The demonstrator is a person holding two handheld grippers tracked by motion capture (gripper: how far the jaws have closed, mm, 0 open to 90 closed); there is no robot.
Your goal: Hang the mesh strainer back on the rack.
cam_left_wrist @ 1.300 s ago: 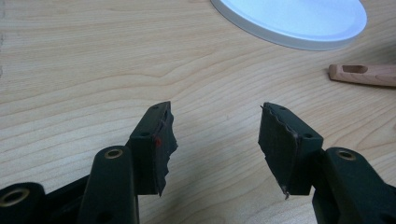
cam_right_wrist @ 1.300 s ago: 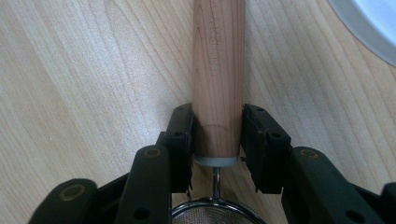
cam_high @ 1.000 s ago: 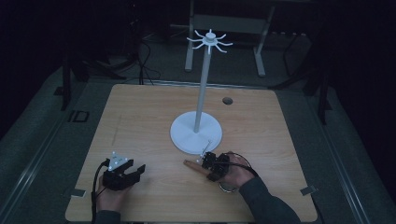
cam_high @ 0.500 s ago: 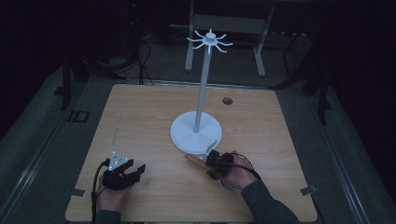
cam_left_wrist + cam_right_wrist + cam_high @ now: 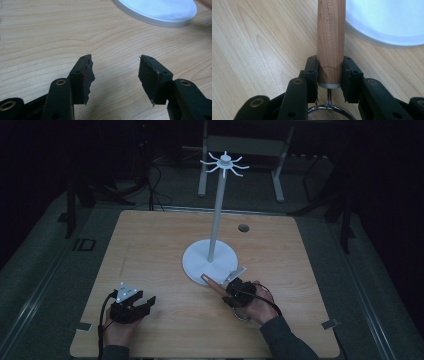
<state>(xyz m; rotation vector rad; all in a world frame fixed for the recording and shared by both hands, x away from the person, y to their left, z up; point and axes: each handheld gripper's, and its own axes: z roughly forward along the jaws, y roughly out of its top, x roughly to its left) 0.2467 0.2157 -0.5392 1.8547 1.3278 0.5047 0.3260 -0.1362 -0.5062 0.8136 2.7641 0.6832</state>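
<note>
Strainer's wooden handle point(image 5: 330, 42) sat clamped in the right tool point(image 5: 329, 72); left tool point(image 5: 113, 75) gaped idle. Next, probably hanging it on the stand point(image 5: 216, 220).

Matt wooden handle point(image 5: 330, 42) (fine metal mesh point(image 5: 329, 115) below), pale wood-grain table point(image 5: 257, 50).

The room is dim, and most of the upper part of the frame falls into black. A light wooden tabletop point(image 5: 150, 250) fills the middle, with rounded corners and a small dark round hole point(image 5: 243, 228) near its far edge. It stands on a grey-green floor point(image 5: 45, 255). Behind it, at top centre, a pale metal frame point(image 5: 240, 150) rises on two legs. Dark cables point(image 5: 155, 185) trail over the floor at upper left, beside a dark stand point(image 5: 72, 205).
</note>
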